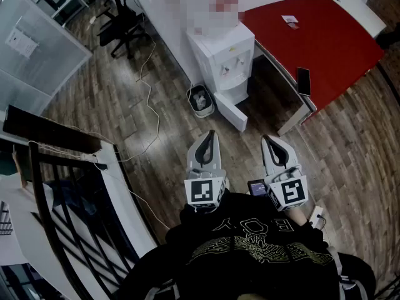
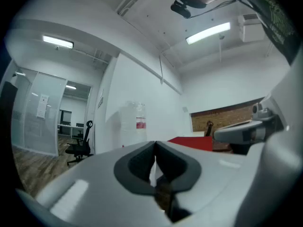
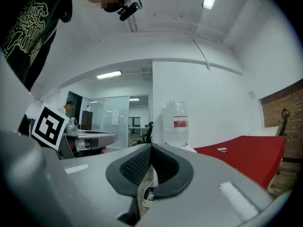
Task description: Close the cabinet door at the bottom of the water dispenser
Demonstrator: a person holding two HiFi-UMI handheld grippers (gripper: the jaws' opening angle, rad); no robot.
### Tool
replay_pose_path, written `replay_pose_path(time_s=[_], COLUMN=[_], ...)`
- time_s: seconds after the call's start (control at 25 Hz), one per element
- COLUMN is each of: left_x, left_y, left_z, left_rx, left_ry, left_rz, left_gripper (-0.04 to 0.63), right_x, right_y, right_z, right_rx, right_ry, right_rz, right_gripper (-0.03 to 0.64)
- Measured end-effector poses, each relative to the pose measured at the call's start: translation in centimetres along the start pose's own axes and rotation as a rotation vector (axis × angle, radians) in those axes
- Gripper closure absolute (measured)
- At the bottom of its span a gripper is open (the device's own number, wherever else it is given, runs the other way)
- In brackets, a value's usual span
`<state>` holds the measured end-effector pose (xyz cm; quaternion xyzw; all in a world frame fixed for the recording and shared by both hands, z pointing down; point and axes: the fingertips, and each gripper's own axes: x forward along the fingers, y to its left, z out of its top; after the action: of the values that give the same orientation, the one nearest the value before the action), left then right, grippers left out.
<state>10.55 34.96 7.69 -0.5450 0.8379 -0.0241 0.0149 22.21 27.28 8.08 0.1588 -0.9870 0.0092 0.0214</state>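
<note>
**Dispenser's Bottom Door Stands Open, Both Grippers Closed and Well Short of It**

In the head view, the white floor-standing water dispenser stands against the white wall, at the corner of the red-topped table. Its white cabinet door, at the bottom of the unit, is swung outward over the dark wood-plank floor, towards the person. A small white bucket sits on the floor just beside the dispenser's left side, near the door.

The left gripper and the right gripper are held side by side close to the person's body, pointing towards the dispenser and well apart from the door. In the left gripper view, the left gripper's dark pads are pressed together at the tips with nothing between them. The right gripper view shows the right gripper likewise pressed together and empty. Each gripper carries a cube with black-and-white square markers.

The clear water bottle on top of the dispenser bears a red-and-white label band; its writing is too small to read. A black phone lies at the table's near edge and a small printed card lies farther back, its text illegible. A white sheet is stuck to the glass partition at the left, also unreadable. The person's black sweatshirt has pale spaced letters, seemingly "B O Y" upside down, above a yellowish line graphic. A black office chair stands farther off.
</note>
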Motion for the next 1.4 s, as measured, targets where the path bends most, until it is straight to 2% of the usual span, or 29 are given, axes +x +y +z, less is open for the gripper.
replay_pose_path(time_s=[0.2,0.32,0.48,0.64,0.8,1.0,1.12,1.4], left_x=[-0.5,0.0,3.0,5.1,7.5,10.4,12.7,18.5], left_y=[-1.0,-0.1,0.5,4.5,8.6,11.5,13.4,11.6], left_z=[-1.1,-2.0,-1.6,-1.5,-0.7,-0.2,-0.5,-2.1], left_rx=[-0.013,-0.008,-0.021,-0.02,-0.019,-0.046,-0.035,-0.055], left_ry=[0.026,0.041,-0.052,0.014,0.0,-0.053,-0.038,-0.005], left_rz=[0.006,0.028,0.044,0.054,0.048,0.012,0.017,-0.038], left_gripper=[0.589,0.589,0.589,0.589,0.589,0.589,0.589,0.589], right_x=[-0.3,1.3,3.7,8.4,13.5,16.8,19.0,19.6], right_y=[-0.7,-0.8,-2.4,-1.5,-0.3,-0.1,-0.3,-5.8], right_z=[-1.6,-2.6,-3.5,-2.6,-1.0,0.1,0.8,0.8], right_rx=[0.032,0.047,0.048,0.036,0.032,0.001,-0.02,-0.021], right_ry=[0.039,0.06,0.086,0.071,0.046,0.013,-0.008,-0.01], right_rz=[-0.006,0.006,0.026,0.038,0.041,-0.007,-0.016,-0.085], right_gripper=[0.623,0.623,0.623,0.623,0.623,0.623,0.623,0.623])
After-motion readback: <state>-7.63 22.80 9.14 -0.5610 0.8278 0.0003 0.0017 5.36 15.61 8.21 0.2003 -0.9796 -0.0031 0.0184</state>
